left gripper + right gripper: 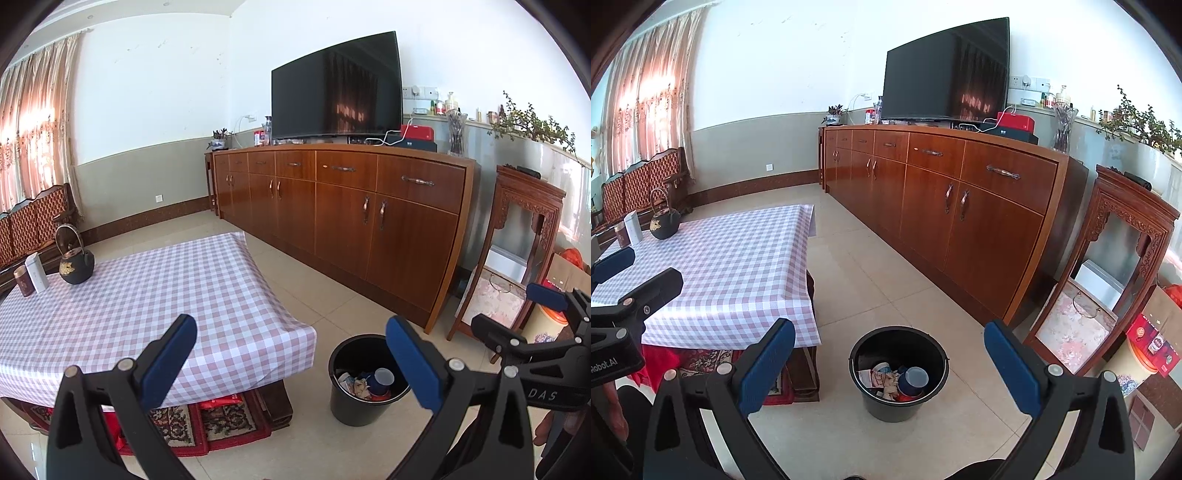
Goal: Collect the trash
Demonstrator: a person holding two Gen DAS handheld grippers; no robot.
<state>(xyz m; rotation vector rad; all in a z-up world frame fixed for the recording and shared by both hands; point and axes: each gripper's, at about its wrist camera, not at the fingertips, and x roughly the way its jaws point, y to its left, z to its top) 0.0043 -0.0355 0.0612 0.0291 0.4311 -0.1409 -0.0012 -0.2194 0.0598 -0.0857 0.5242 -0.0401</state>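
A black bin (365,384) (899,373) stands on the tiled floor beside the corner of the low table (122,295) (731,266). Inside it lie crumpled paper wrappers (882,380), a blue cup (912,378) and other scraps. My left gripper (291,354) is open and empty, held above the table corner and the bin. My right gripper (890,354) is open and empty too, directly over the bin. Each gripper shows at the edge of the other's view.
A checked cloth covers the table; a black teapot (75,264), a white box (37,272) and a brown tin (23,282) sit at its far end. A long wooden sideboard (343,218) with a TV (336,86) lines the wall. A carved stand (1108,266) and boxes crowd the right.
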